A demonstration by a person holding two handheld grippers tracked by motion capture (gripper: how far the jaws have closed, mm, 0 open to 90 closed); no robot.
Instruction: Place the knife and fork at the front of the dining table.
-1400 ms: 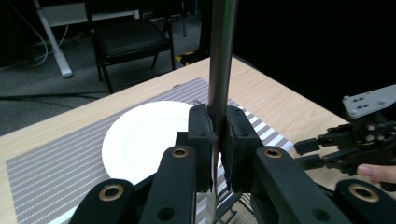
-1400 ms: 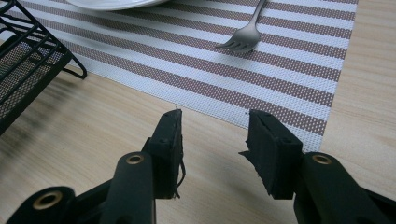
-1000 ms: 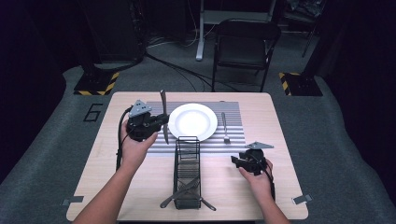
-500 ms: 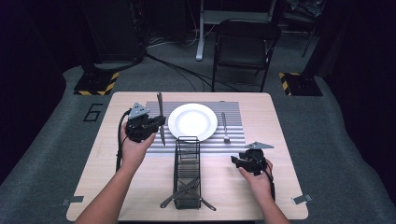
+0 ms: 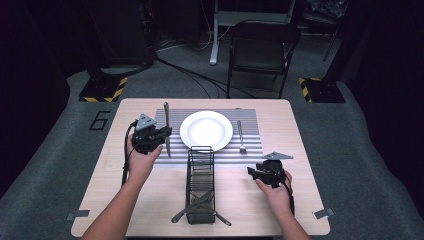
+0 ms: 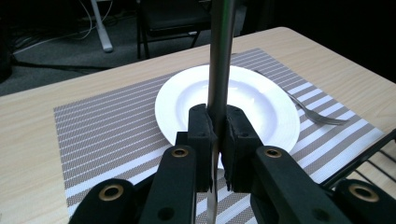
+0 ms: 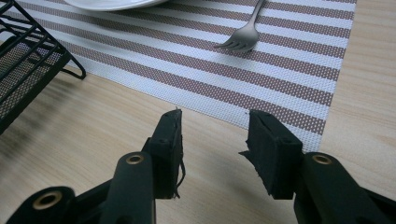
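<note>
My left gripper (image 5: 161, 134) is shut on a table knife (image 5: 167, 127), held over the left part of the striped placemat (image 5: 250, 150), left of the white plate (image 5: 206, 130). In the left gripper view the knife (image 6: 219, 56) stands clamped between the pads (image 6: 201, 128), with the plate (image 6: 261, 107) behind it. A fork (image 5: 240, 136) lies on the mat right of the plate. My right gripper (image 5: 256, 172) rests on the table near the mat's front right corner. Its jaws (image 7: 215, 140) stand apart over bare wood, with nothing between them, and the fork (image 7: 245, 35) lies ahead.
A black wire caddy (image 5: 201, 182) stands at the table's front middle with cutlery (image 5: 192, 209) in its near end; its edge (image 7: 28, 60) shows left in the right gripper view. A folding chair (image 5: 260, 50) stands behind the table.
My left hand has lowered the knife and swung it from a slant to lie along the mat's left side. The right hand has stayed put.
</note>
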